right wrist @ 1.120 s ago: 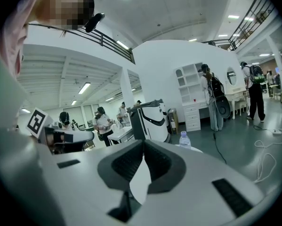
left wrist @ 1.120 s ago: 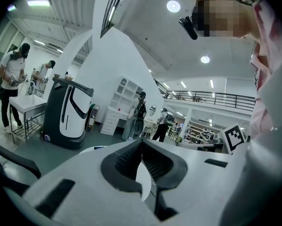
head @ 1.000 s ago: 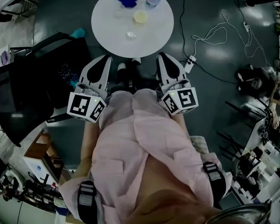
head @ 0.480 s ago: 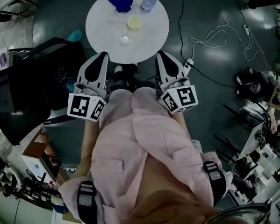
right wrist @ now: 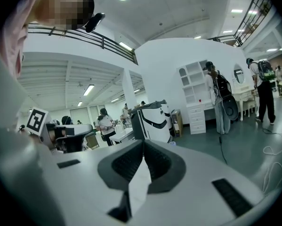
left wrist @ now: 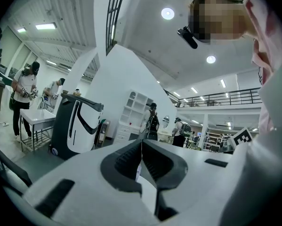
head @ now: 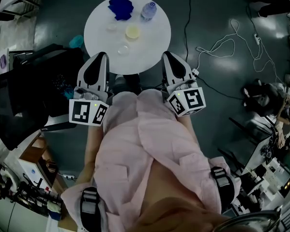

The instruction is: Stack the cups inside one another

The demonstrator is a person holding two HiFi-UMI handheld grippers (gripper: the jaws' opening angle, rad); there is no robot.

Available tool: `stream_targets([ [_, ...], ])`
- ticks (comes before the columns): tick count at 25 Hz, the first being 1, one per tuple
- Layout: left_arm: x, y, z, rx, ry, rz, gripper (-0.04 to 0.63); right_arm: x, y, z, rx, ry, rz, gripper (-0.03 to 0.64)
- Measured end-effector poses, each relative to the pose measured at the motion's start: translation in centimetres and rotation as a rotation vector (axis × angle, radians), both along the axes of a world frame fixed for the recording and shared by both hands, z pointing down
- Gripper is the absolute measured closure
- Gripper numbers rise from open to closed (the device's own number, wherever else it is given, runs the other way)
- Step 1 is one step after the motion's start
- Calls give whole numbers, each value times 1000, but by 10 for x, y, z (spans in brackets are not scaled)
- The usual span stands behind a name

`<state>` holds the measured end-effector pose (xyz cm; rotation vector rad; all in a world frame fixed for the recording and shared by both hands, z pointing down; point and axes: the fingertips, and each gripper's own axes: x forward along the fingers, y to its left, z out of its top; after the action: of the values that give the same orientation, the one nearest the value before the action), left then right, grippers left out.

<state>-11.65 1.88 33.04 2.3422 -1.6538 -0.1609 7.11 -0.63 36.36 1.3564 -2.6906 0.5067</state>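
A round white table (head: 154, 42) stands ahead in the head view. On it sit a pale yellow cup (head: 132, 31), a clear cup (head: 123, 49) nearer to me, and a faint clear cup (head: 112, 27) to the left. My left gripper (head: 99, 57) and right gripper (head: 166, 56) are held side by side at waist height, their tips over the table's near rim in that view. Both are shut with nothing between the jaws. The left gripper (left wrist: 141, 142) and right gripper (right wrist: 143, 142) show only the room beyond in their own views, no cups.
A blue cloth (head: 120, 7) and a water bottle (head: 148, 10) lie at the table's far side. A black chair (head: 23, 95) stands to the left, with a teal thing (head: 77, 41) beside it. White cables (head: 222, 37) and a power strip (head: 195, 73) lie on the floor at right. Several people stand in the distance.
In the head view the table and the things on it have slid left and slightly lower. Both grippers keep the same pose, still shut.
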Motion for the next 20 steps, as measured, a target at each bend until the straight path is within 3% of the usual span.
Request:
stream_targets([
  [10,12,-8,5,-24,1,-21,574,10,-9,6,-21,-21,-27,586],
  [16,15,-13,5,-23,4,-6,575,10,-8,3,-23,-97,-45,586],
  [20,13,-15,5,-32,5,9,575,3,-4,8,-30,-55,-60,586],
])
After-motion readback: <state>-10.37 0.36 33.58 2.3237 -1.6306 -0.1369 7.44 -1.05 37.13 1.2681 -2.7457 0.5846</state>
